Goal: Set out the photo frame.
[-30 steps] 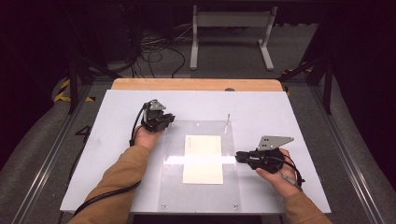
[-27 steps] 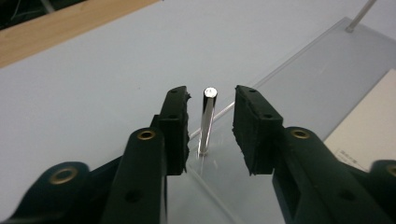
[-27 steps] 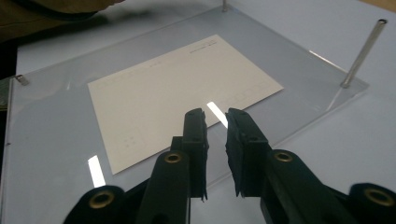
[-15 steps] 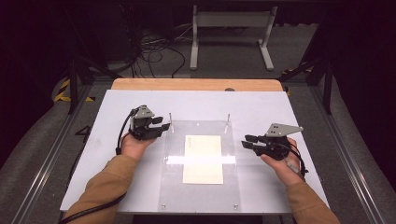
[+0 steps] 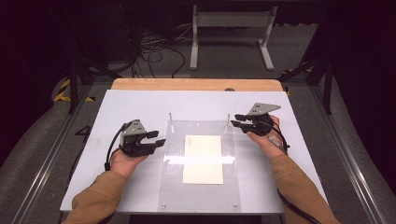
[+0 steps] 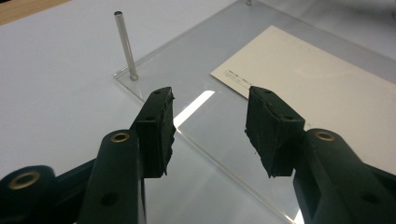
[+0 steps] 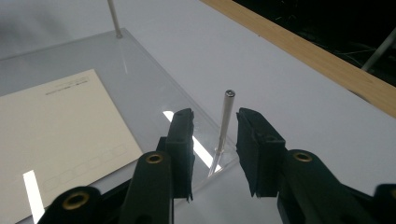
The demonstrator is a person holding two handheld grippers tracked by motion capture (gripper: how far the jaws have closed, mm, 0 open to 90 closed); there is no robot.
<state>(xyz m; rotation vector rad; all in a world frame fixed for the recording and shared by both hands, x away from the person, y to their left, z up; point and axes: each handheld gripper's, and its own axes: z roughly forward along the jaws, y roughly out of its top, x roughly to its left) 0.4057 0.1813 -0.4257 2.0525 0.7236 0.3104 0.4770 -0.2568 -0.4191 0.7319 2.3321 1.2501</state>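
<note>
On the white surface, a clear acrylic plate lies flat near the middle, with a cream sheet of paper resting on its centre. Two thin metal pins stand upright at the plate's far corners: the left pin and the right pin.

Just off the plate's left edge, the left hand-held gripper hovers with its black jaws parted about halfway and nothing between them; they have just been opening. In the left gripper view its jaws point over the plate's near-left edge, the left pin standing ahead and to one side, apart from the pads.

By the plate's far right corner, the right hand-held gripper has its jaws moderately apart, having opened a moment ago. In the right gripper view the right pin rises in the gap between the jaws, touching neither pad as far as can be told.

Bare white surface lies open on both sides of the plate and beyond it, up to a wooden strip along the far edge. The plate is glossy and reflects a bright bar of light; the paper is matt with faint print near its far edge. The jaw pads are rough black rubber. Beyond the surface, cables and a pale metal stand sit on the grey floor.
</note>
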